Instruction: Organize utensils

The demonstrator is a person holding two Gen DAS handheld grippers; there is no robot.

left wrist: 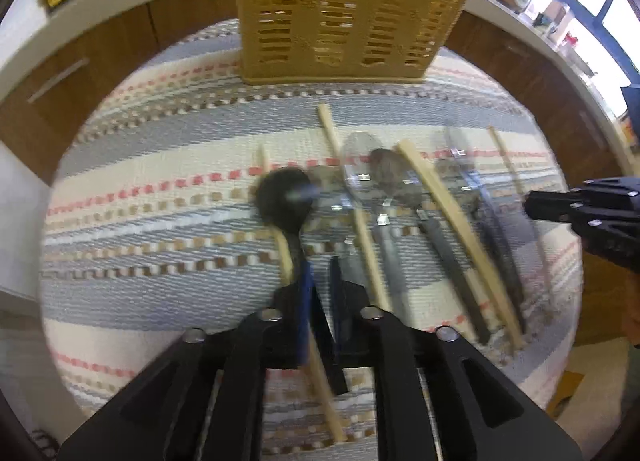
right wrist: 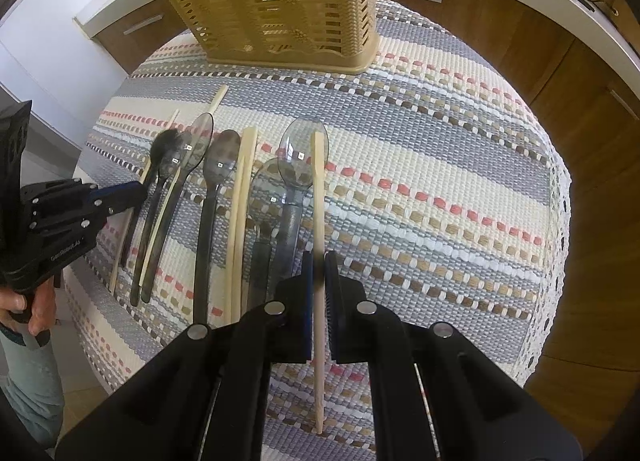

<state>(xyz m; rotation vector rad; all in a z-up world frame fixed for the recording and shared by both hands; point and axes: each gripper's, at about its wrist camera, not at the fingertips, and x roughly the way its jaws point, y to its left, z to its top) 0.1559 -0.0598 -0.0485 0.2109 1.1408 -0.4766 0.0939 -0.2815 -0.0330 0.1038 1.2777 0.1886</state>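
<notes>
A: What is the right gripper point(right wrist: 319, 285) doing?

B: It is clenched on a single wooden chopstick point(right wrist: 318, 197). The stick runs straight up between the two blue pads, with its far end lying across the bowl of a clear plastic spoon point(right wrist: 304, 153).

A: And the left gripper point(left wrist: 320, 301)?

B: Its jaws stand slightly parted. A dark spoon point(left wrist: 285, 197) sits between them, with its handle beside the left blue pad; the picture is blurred there, so I cannot tell whether the pads press on it.

A: Where are the rest of the utensils?

B: They lie side by side on the striped woven cloth point(right wrist: 420, 165): several translucent grey spoons mixed with more chopsticks, including a pair point(right wrist: 242, 213) lying close together near the middle of the row.

A: And the holder?

B: The tan slotted basket point(right wrist: 280, 1) stands upright at the far edge of the cloth, beyond the row
</notes>
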